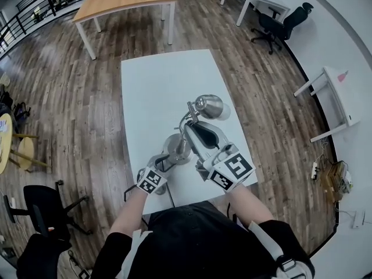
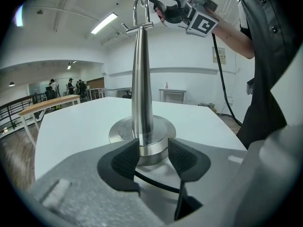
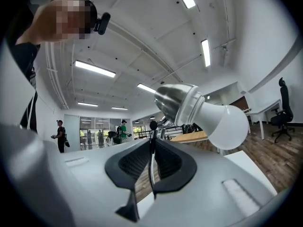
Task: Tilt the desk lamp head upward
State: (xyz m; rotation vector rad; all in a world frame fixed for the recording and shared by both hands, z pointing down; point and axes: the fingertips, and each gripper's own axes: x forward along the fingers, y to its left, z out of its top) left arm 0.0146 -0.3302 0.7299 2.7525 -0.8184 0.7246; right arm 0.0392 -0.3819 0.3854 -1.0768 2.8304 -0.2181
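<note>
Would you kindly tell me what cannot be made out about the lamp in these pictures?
- Head view: the right gripper covers its own hold on the thin rod.
- Left gripper view: the lamp head is hidden behind the right gripper, at the top edge.
- Right gripper view: that gripper's own body hides the lamp base.
- The cord runs under the left gripper; its far end is unseen.
</note>
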